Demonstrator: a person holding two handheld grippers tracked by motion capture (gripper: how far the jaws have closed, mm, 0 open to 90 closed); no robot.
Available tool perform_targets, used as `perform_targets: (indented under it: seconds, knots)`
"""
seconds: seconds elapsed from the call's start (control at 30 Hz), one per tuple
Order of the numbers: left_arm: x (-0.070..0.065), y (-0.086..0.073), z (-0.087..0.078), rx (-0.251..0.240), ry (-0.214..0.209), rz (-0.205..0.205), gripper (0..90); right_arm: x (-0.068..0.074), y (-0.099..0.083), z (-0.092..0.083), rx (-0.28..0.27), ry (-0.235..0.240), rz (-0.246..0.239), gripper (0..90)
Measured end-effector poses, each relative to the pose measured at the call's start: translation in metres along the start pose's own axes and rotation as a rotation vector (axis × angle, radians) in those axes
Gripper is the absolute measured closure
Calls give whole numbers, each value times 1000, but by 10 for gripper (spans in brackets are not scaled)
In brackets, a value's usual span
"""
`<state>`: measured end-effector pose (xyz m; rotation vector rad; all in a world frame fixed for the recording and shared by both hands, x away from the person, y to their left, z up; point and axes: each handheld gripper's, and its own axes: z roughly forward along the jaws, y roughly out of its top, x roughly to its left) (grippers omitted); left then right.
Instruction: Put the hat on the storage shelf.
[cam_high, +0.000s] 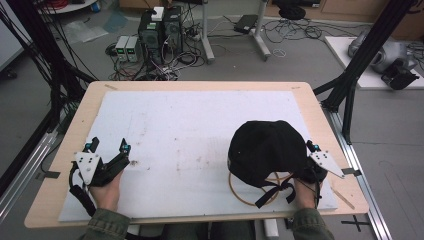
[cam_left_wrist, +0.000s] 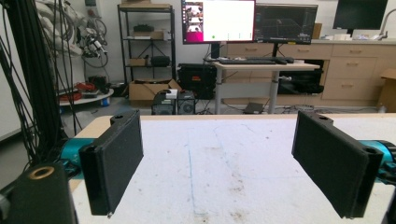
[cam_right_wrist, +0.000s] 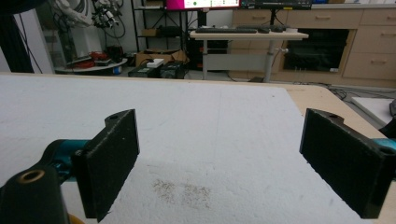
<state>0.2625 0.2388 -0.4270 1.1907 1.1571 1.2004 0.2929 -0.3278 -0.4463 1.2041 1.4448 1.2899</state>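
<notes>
A black cap (cam_high: 265, 150) lies crown up on the white foam board (cam_high: 190, 120) at the right. Its straps hang toward the front over a thin wooden hoop (cam_high: 239, 194) under it. My right gripper (cam_high: 305, 146) sits just right of the cap, its left jaw hidden behind the cap. In the right gripper view the right gripper (cam_right_wrist: 219, 144) stands open over bare board, with a sliver of the hoop (cam_right_wrist: 77, 218) at the bottom left. My left gripper (cam_high: 108, 145) rests at the board's left side. In its own view the left gripper (cam_left_wrist: 217, 154) is open and holds nothing.
The board covers most of a wooden table (cam_high: 60, 165). Black frame posts (cam_high: 367, 47) rise at both sides. Computer towers (cam_high: 160, 30) and cables sit on the floor beyond the far edge. A desk with monitors (cam_left_wrist: 247, 21) stands farther back.
</notes>
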Motion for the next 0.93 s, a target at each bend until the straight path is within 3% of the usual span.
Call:
perform_targets:
  seconds: [0.23,0.93]
  knots:
    - [-1,-1,1,12,2,4,171,-1,1,-2,-12,0,23,110]
    - [0,-6,2,50,-10,-10,181,-2,0,0,2,2,25,110]
